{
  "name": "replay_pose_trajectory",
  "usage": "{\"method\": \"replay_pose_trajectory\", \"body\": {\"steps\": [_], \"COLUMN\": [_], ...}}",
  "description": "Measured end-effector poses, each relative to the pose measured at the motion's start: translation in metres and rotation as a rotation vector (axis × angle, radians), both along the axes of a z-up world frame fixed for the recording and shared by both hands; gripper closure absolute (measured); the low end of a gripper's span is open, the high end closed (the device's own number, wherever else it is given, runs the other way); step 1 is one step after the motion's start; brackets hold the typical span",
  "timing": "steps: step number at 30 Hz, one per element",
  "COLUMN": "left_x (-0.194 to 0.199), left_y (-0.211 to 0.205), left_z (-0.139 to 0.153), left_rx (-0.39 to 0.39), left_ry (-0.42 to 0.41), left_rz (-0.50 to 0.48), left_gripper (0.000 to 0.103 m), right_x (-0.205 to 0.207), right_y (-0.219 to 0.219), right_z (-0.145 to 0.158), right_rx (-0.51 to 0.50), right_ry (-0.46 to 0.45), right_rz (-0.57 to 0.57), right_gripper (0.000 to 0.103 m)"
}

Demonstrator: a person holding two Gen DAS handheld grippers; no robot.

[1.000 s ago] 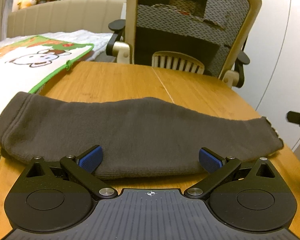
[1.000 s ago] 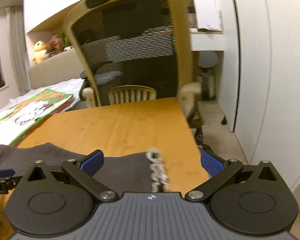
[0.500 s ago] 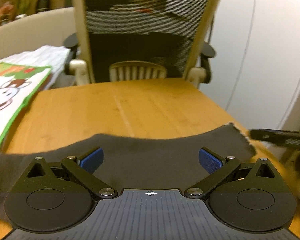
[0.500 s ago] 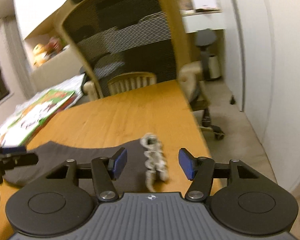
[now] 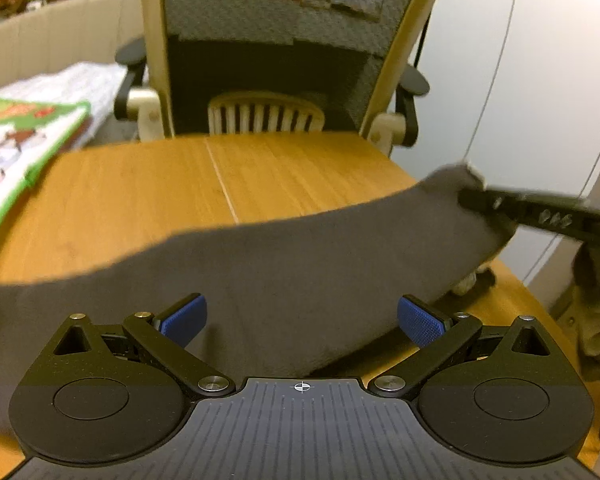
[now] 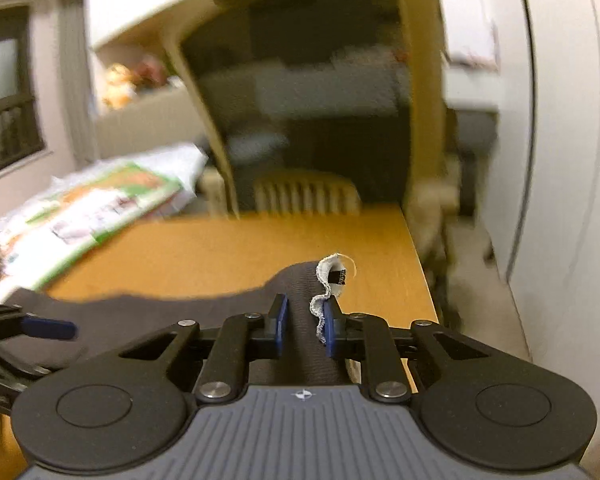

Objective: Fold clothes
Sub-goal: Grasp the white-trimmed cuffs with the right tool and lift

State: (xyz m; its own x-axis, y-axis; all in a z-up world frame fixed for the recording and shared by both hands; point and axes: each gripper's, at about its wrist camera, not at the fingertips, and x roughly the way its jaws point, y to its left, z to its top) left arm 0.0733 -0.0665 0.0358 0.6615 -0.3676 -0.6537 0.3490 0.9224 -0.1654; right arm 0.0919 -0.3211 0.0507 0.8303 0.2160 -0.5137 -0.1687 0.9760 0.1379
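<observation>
Right gripper (image 6: pixel 303 324): clenched on the white-trimmed end of the grey garment (image 5: pixel 260 280), raised off the table (image 5: pixel 148 188). Left gripper (image 5: pixel 302 316): jaws spread wide, gripping nothing, garment just ahead. Garment: stretched across the table's near edge. Beyond: mesh chair (image 5: pixel 276 44); printed cloth (image 5: pixel 16 140) at left.

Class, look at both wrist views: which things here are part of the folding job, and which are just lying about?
Part of the job:
- grey knitted garment
- right gripper, jaws shut on its white-trimmed end
- left gripper, jaws open
- wooden table

Just lying about:
- mesh office chair
- cartoon-print cloth
- plush toy
</observation>
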Motion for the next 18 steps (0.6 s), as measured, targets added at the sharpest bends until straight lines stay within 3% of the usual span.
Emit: {"method": "replay_pose_trajectory", "body": {"steps": [2, 4, 7, 14, 18], "left_x": [0.002, 0.001, 0.001, -0.005, -0.007], "left_y": [-0.001, 0.0, 0.002, 0.004, 0.006], "left_z": [-0.009, -0.012, -0.014, -0.016, -0.015], "left_rx": [-0.004, -0.003, -0.016, -0.023, -0.022], "left_ry": [0.037, 0.04, 0.038, 0.034, 0.034], "left_rz": [-0.001, 0.001, 0.007, 0.011, 0.014], "left_gripper": [0.0, 0.0, 0.0, 0.0, 0.0], "right_x": [0.004, -0.005, -0.02, -0.025, -0.023], "right_y": [-0.007, -0.02, -0.038, -0.05, -0.054], "right_z": [-0.022, -0.021, -0.018, -0.038, -0.052], "right_rx": [-0.008, 0.048, 0.161, 0.394, 0.512], "right_ry": [0.082, 0.077, 0.065, 0.121, 0.163], "right_rz": [-0.045, -0.093, -0.159, -0.216, -0.24], "right_gripper": [0.082, 0.056, 0.045, 0.046, 0.064]}}
